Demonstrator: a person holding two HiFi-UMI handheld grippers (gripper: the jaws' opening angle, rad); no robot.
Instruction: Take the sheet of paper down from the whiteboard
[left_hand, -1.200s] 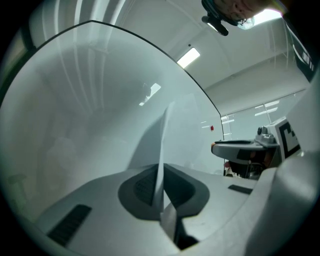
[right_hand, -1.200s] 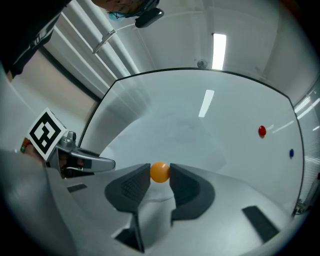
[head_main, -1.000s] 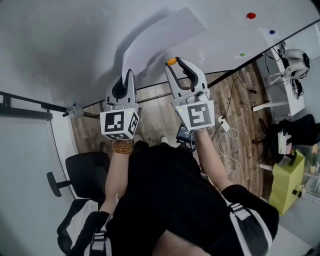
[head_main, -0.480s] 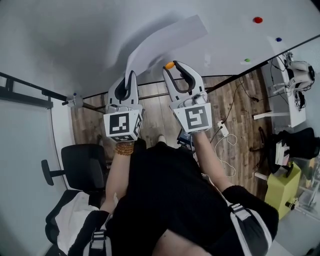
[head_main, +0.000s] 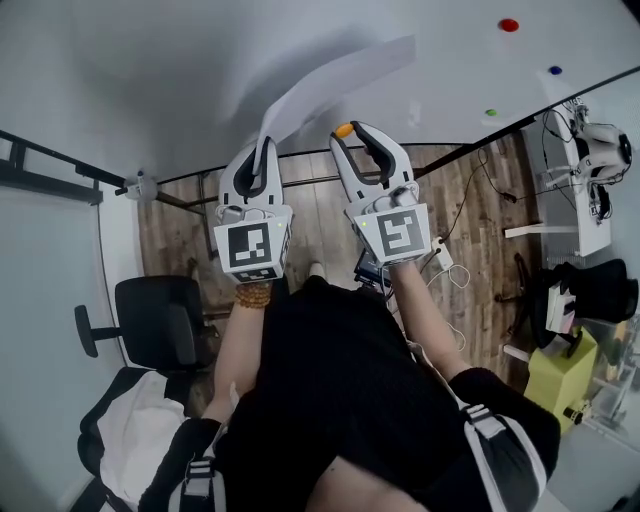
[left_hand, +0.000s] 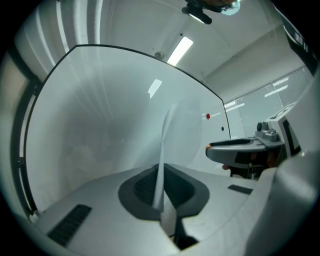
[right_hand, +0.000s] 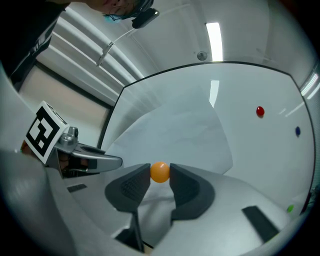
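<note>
White sheet of paper (head_main: 335, 82), head view: it curls off the whiteboard (head_main: 140, 70) with its lower edge clenched in the left hand-held gripper (head_main: 264, 152). The right hand-held gripper (head_main: 352, 132), just beside it, grasps a small orange magnet (head_main: 344, 129). The step probably goes best with a steady, even pull away from the board, the left grip firm against slipping or tearing and the magnet held clear. Whether the sheet's far corner touches the board cannot be told. Left gripper view: the jaws are pressed together on the paper (left_hand: 163, 150), which rises edge-on straight ahead of them. Right gripper view: the pads pinch the orange magnet (right_hand: 160, 172), and the sheet (right_hand: 175, 132) lies behind it, spread toward the board.
</note>
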